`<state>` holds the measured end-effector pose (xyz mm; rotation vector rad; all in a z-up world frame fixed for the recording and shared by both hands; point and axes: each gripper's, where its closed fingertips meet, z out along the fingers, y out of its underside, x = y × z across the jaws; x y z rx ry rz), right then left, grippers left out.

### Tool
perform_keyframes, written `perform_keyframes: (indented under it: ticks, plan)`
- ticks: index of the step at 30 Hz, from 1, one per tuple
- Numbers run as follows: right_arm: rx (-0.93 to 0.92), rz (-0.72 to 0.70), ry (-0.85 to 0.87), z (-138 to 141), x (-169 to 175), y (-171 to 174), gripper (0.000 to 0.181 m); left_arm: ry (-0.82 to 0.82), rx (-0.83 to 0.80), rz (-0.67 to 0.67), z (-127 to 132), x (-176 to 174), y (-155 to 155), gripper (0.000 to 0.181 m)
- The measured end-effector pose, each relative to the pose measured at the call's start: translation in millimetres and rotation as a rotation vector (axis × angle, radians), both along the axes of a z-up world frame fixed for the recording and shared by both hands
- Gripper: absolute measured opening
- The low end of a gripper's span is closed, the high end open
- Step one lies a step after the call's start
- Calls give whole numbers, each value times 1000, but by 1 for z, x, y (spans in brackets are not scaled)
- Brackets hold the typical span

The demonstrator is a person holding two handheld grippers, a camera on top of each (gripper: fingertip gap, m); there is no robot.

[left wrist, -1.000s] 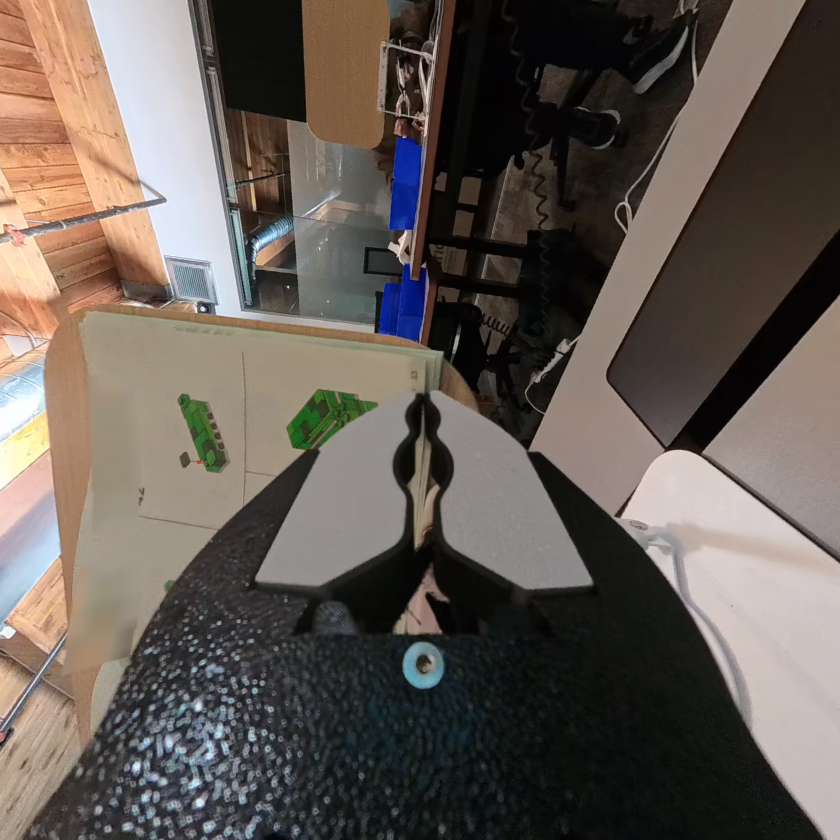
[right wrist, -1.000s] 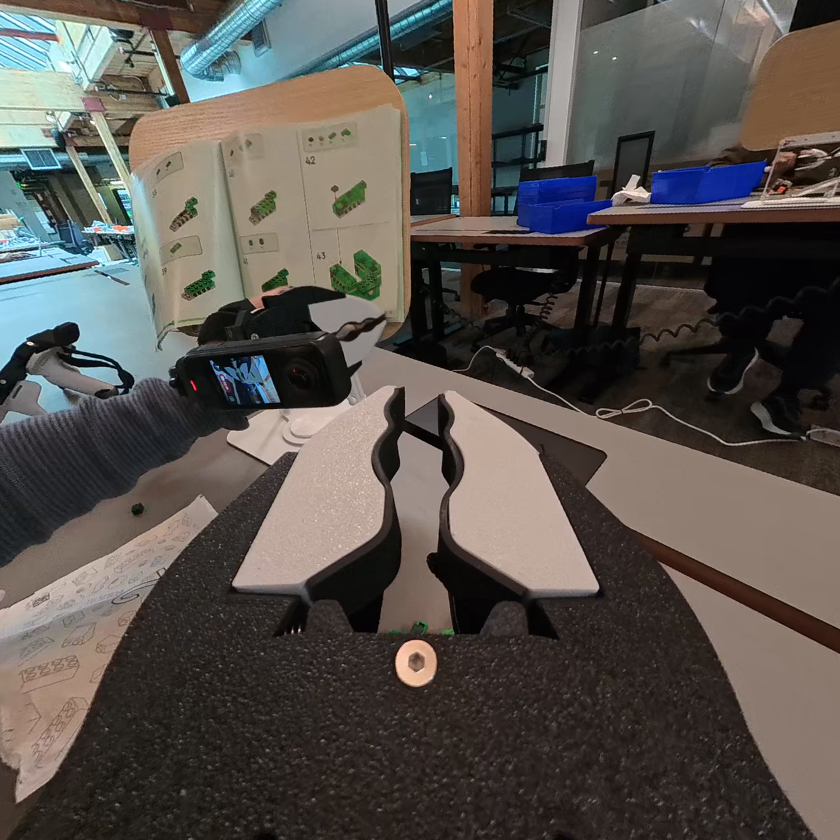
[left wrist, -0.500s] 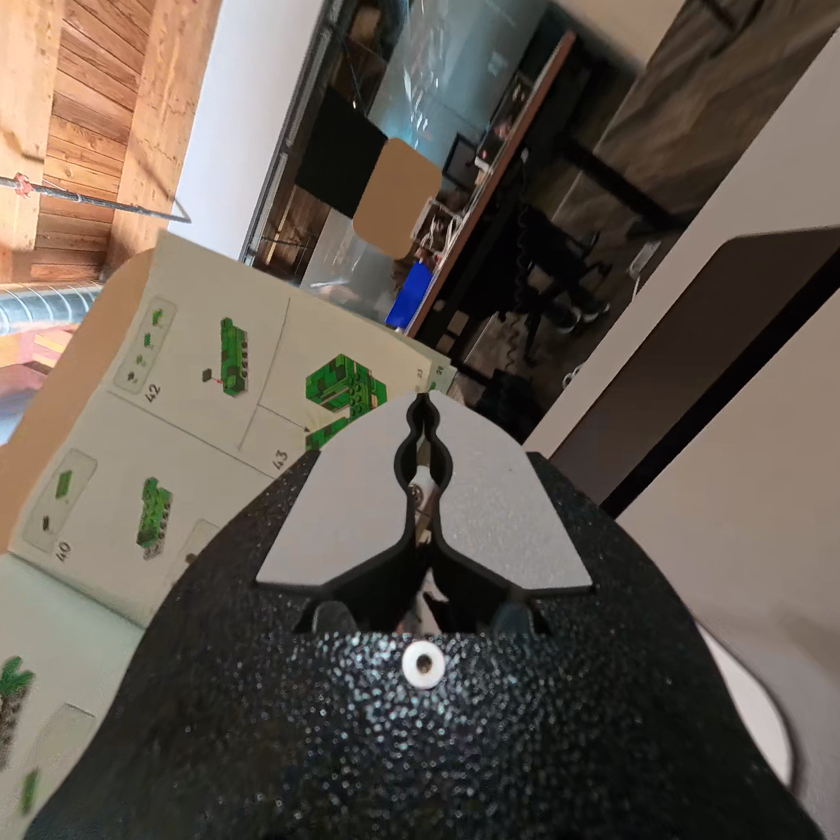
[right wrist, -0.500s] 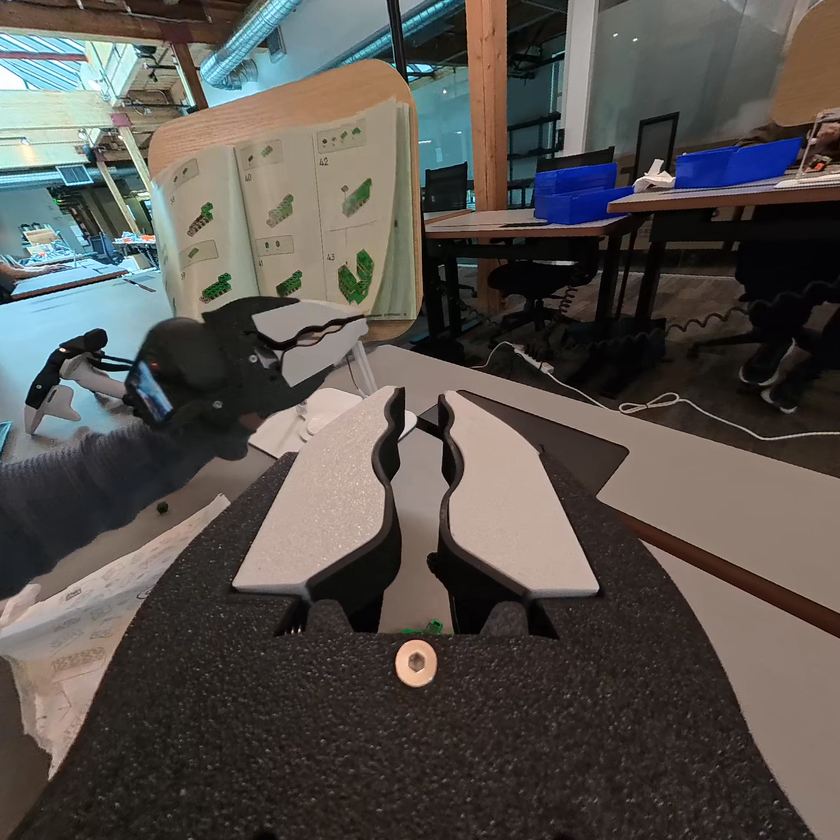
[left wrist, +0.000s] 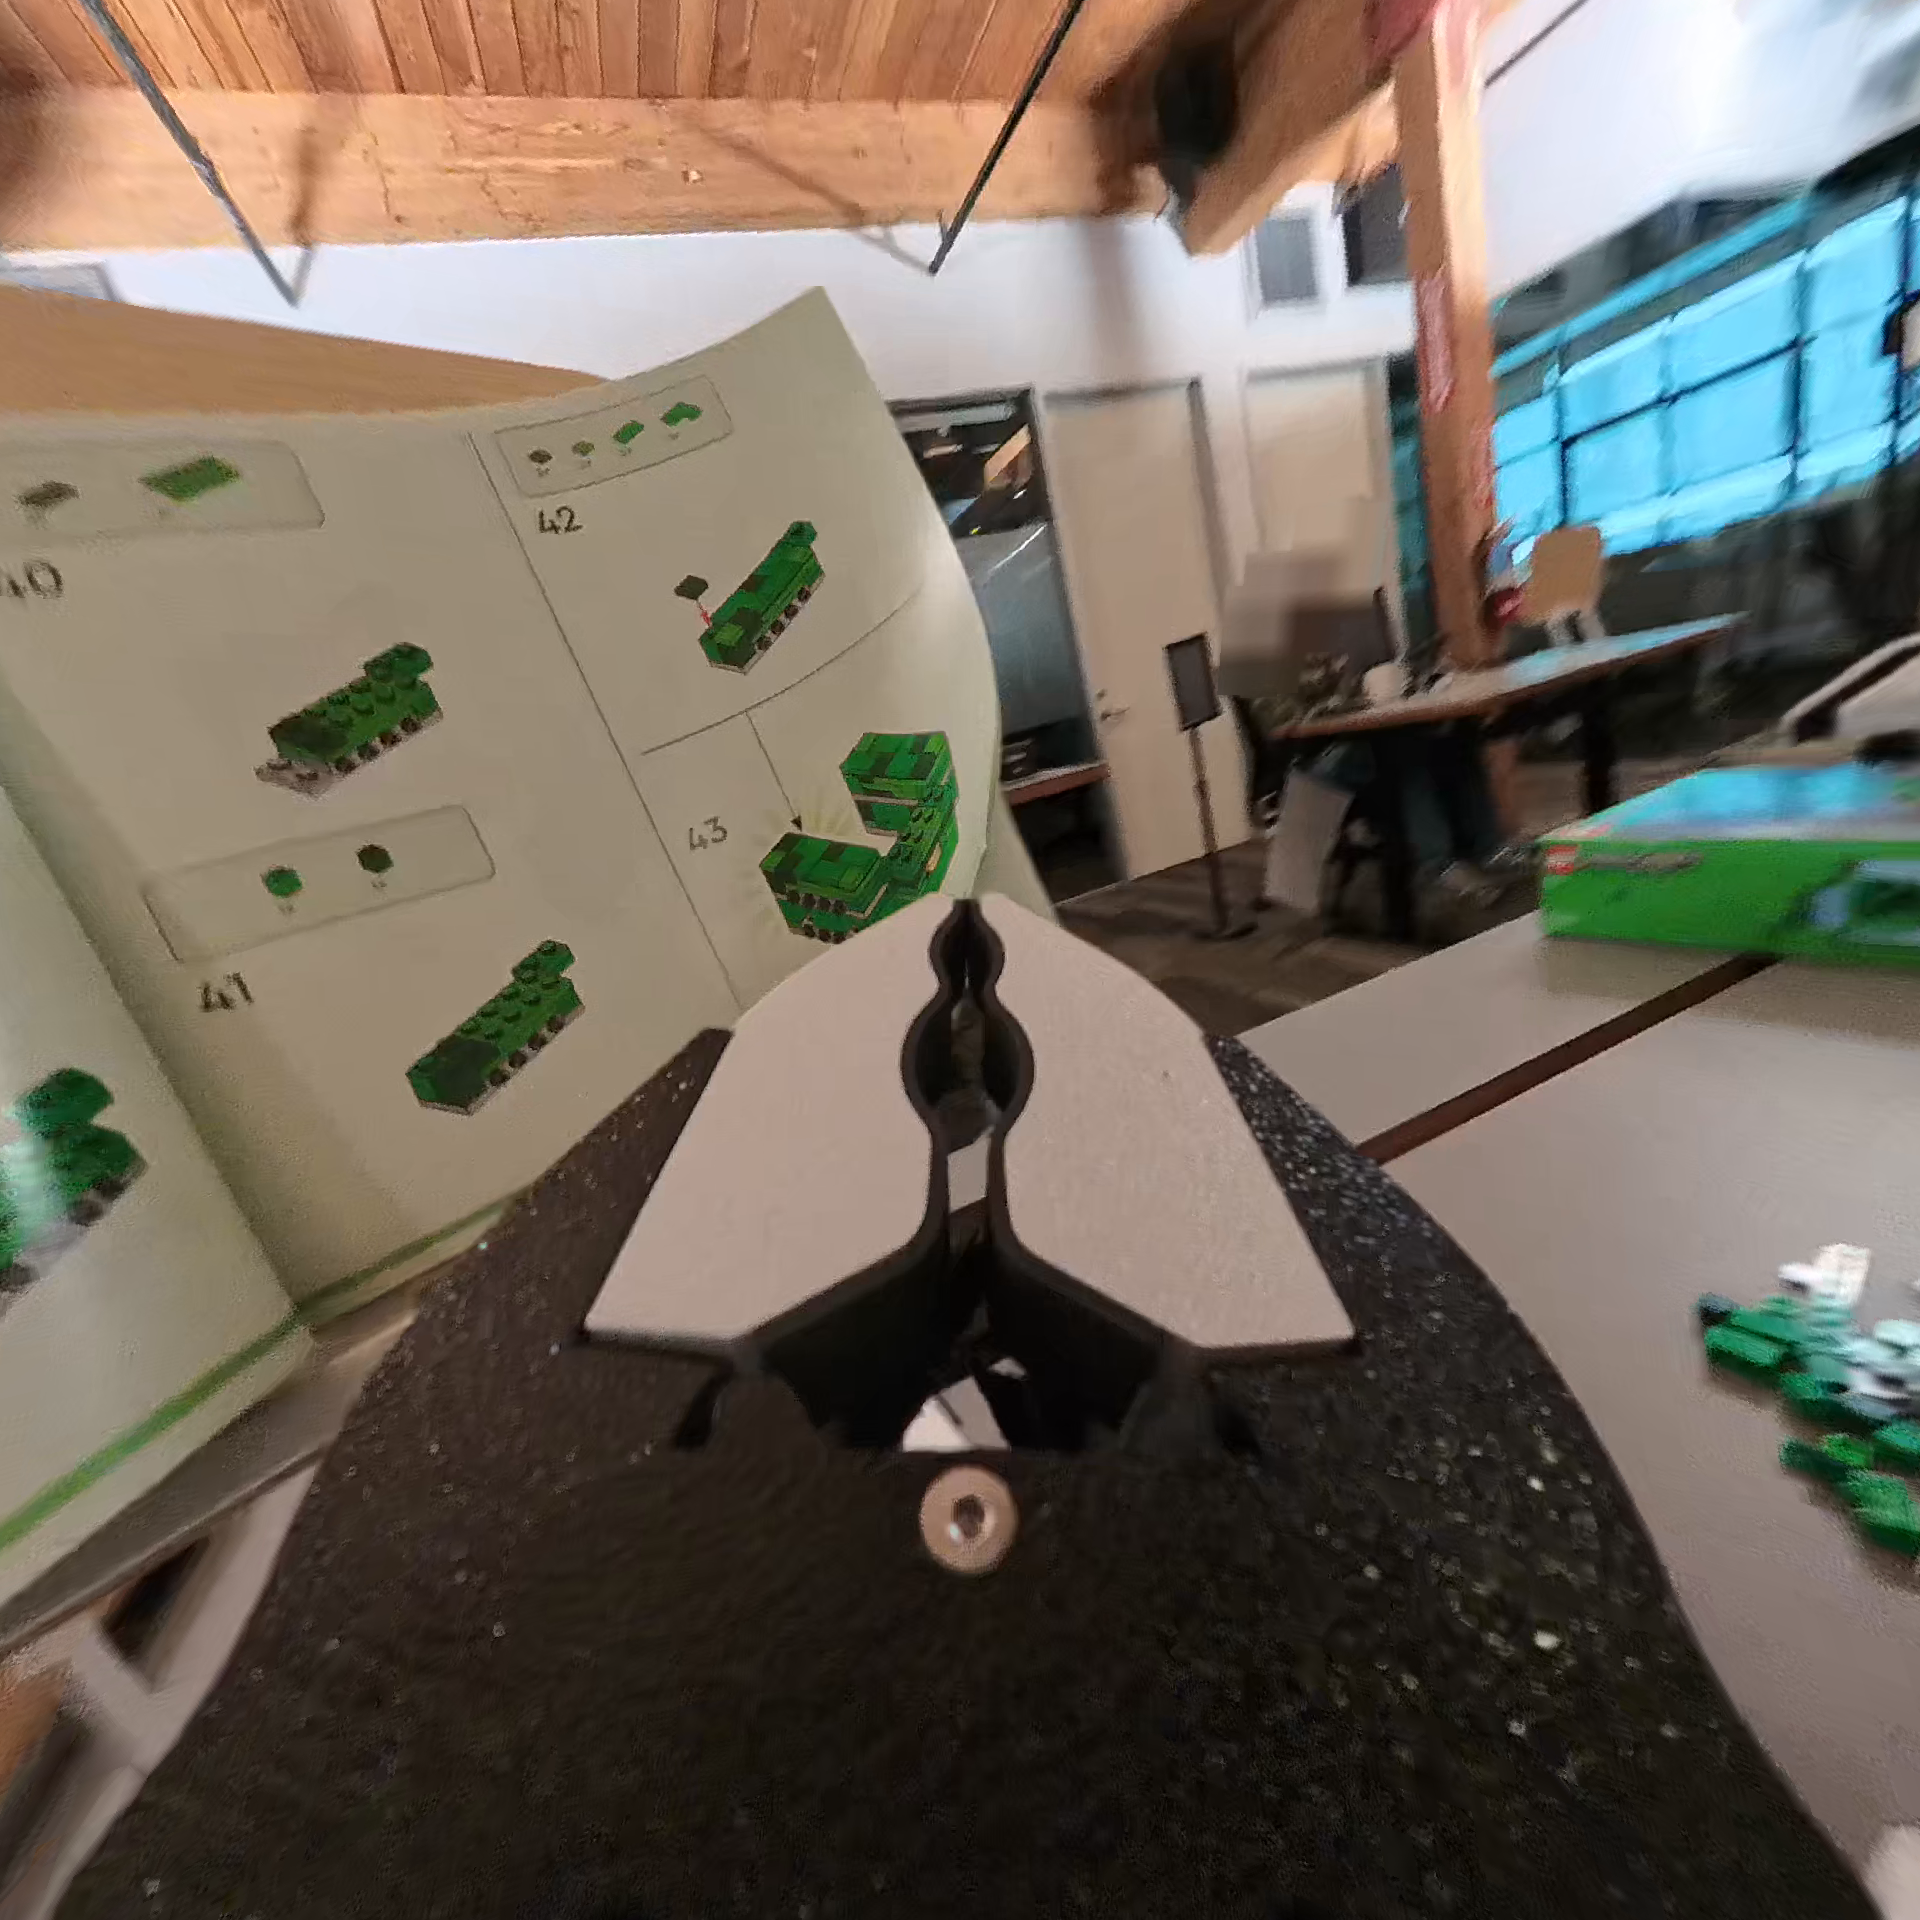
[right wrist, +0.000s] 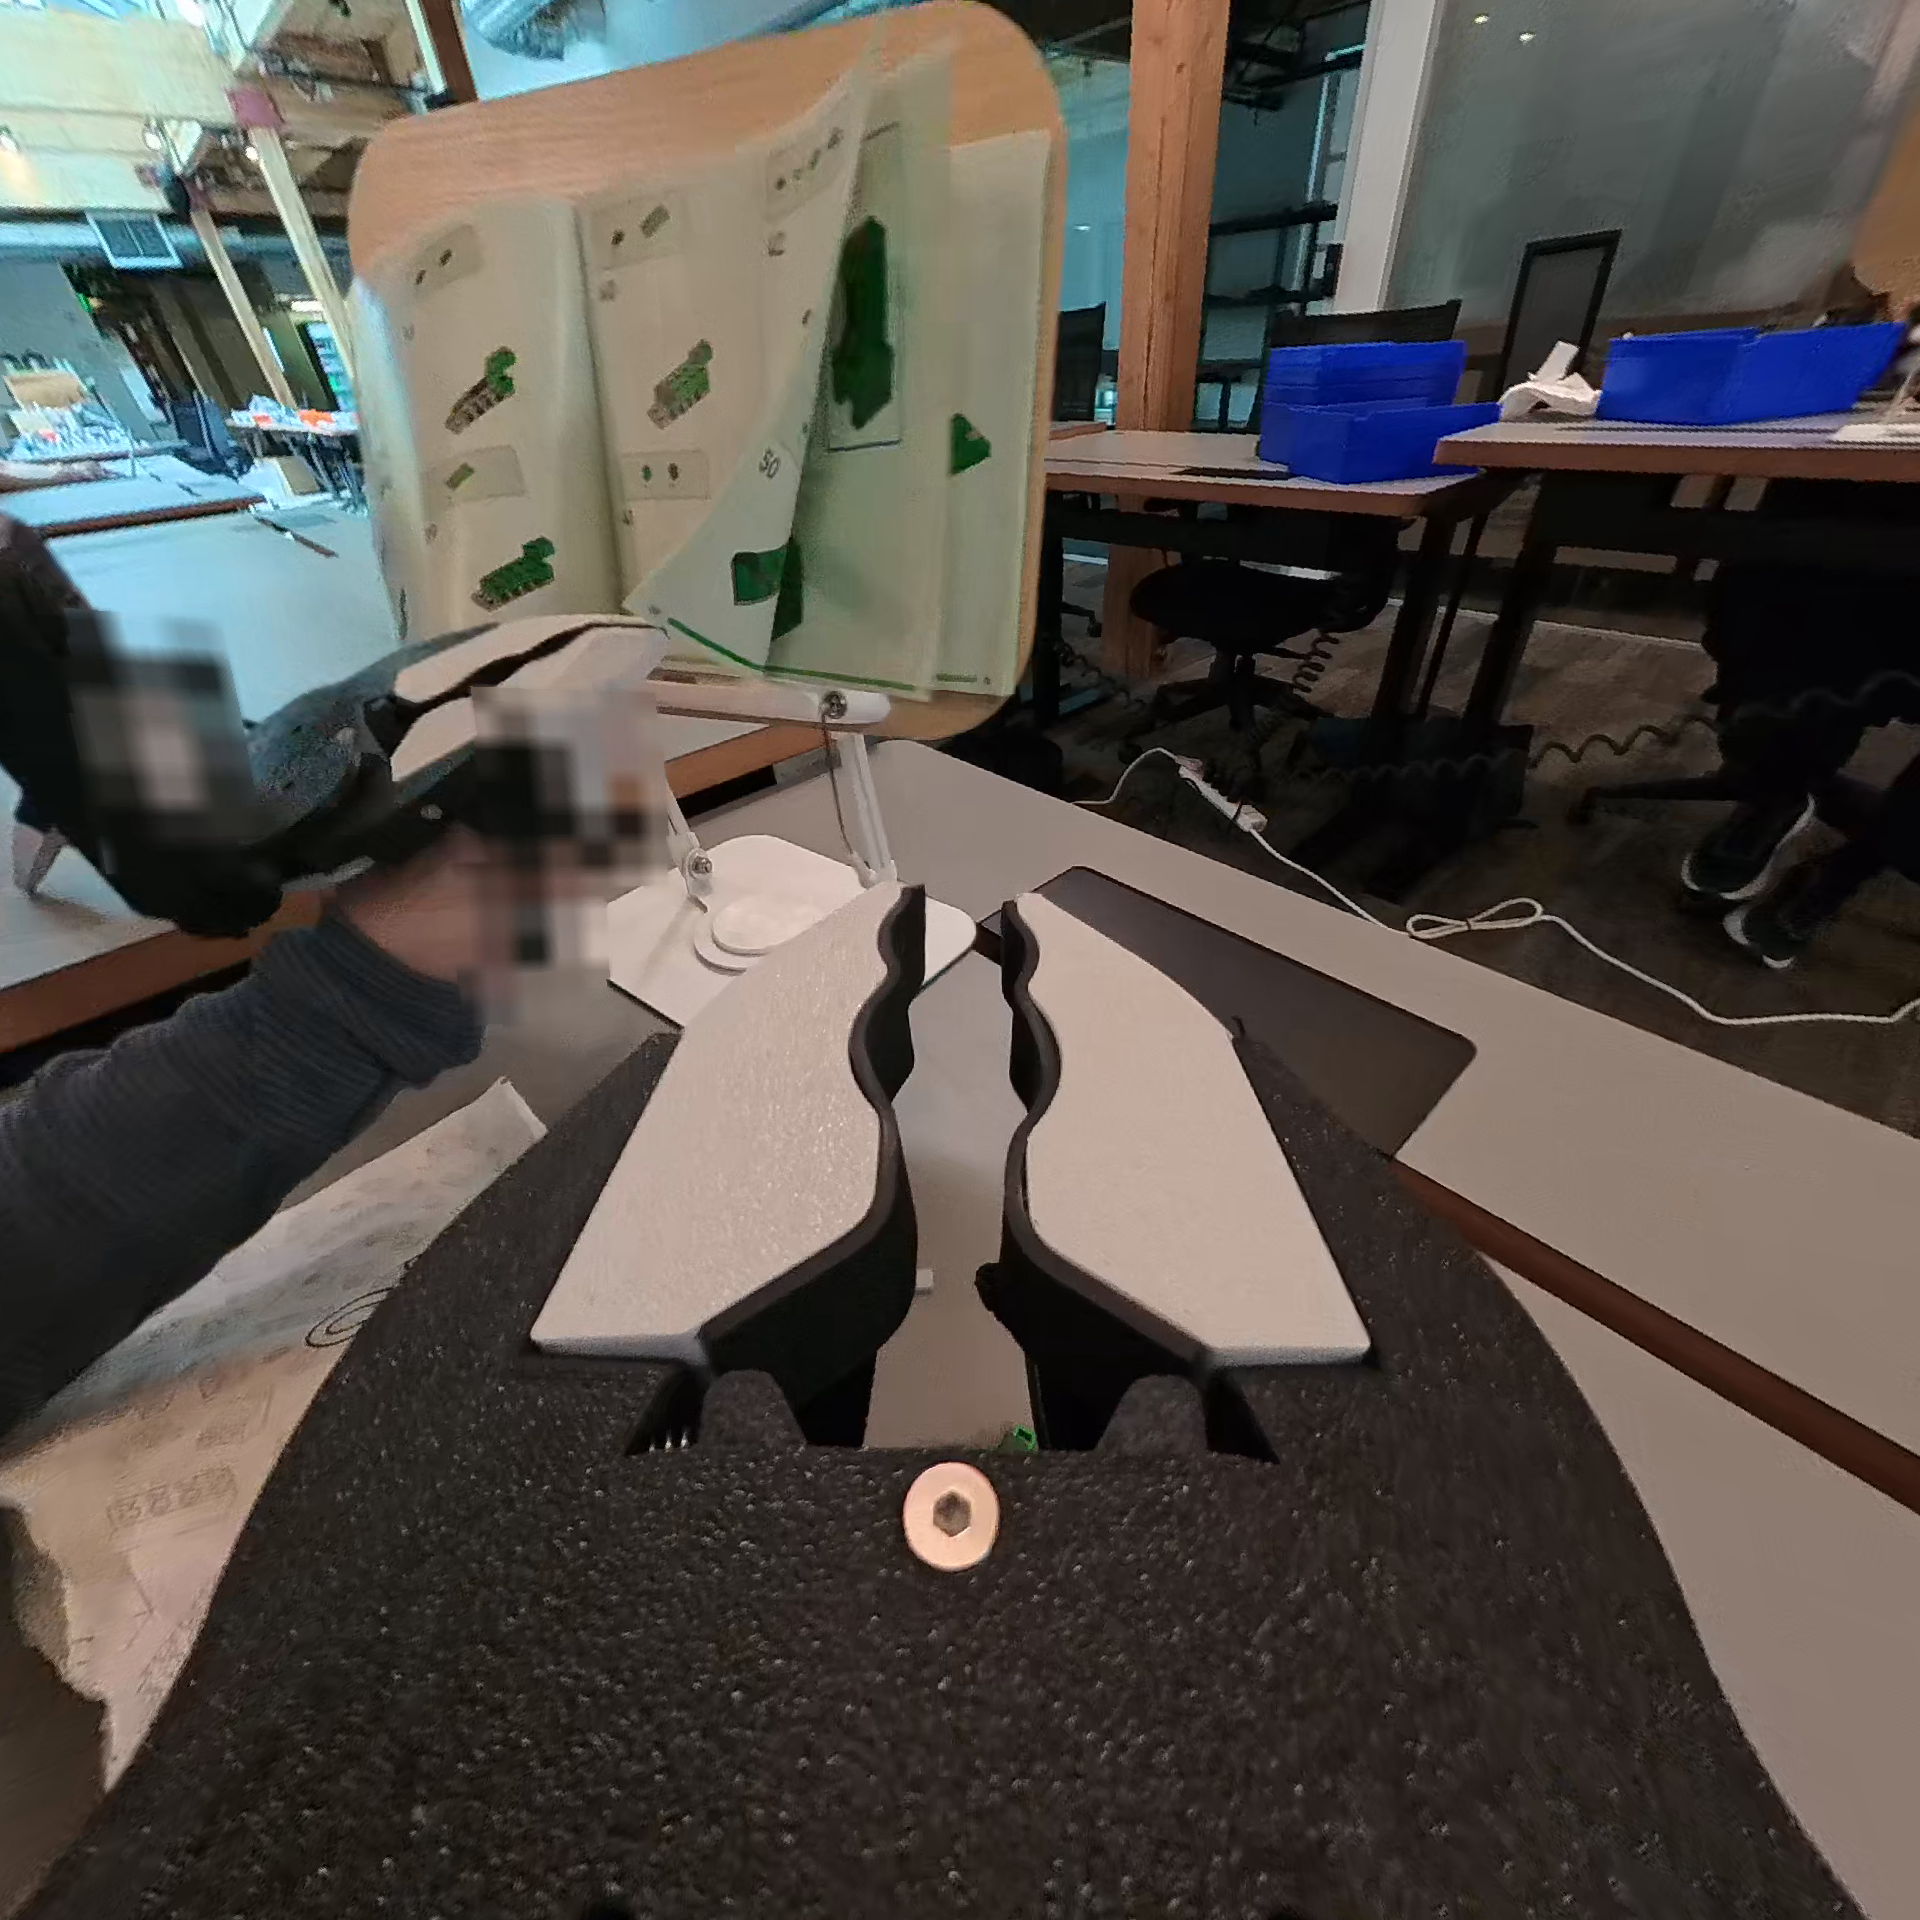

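One booklet (right wrist: pixel 727 416) page now curls away from left tool (right wrist: pixel 613 649).

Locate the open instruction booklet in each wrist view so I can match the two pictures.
Left wrist view: instruction booklet fills the left half, beside the left gripper.
Right wrist view: upper centre, on the wooden-backed stand.
Shared landmark: that stand's wooden board.

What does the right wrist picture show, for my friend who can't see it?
The right gripper, jaws slightly apart and empty, hovers over a grey table. To its left the left gripper is at the bottom corner of a curling page of a brick-building booklet propped on a white stand.
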<state>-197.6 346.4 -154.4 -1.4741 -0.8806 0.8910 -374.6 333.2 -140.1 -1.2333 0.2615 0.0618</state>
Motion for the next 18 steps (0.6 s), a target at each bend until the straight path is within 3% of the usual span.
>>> perform_keyframes:
  ticks: [6, 9, 13, 18]
  plan:
    - [117, 35, 19, 11, -50, -24, 13, -104, -5, -156, -4, -3, -5, 0]
    - [238, -78, -49, 11, -85, -2, 7, -129, 6, -238, -4, -2, -10, 0]
    - [162, -61, -11, 17, -141, 17, 5, -103, -66, -339, -3, 5, -11, 0]
    - [127, -50, 44, 10, -174, 25, 5, -48, -257, -399, -26, 13, -5, 0]
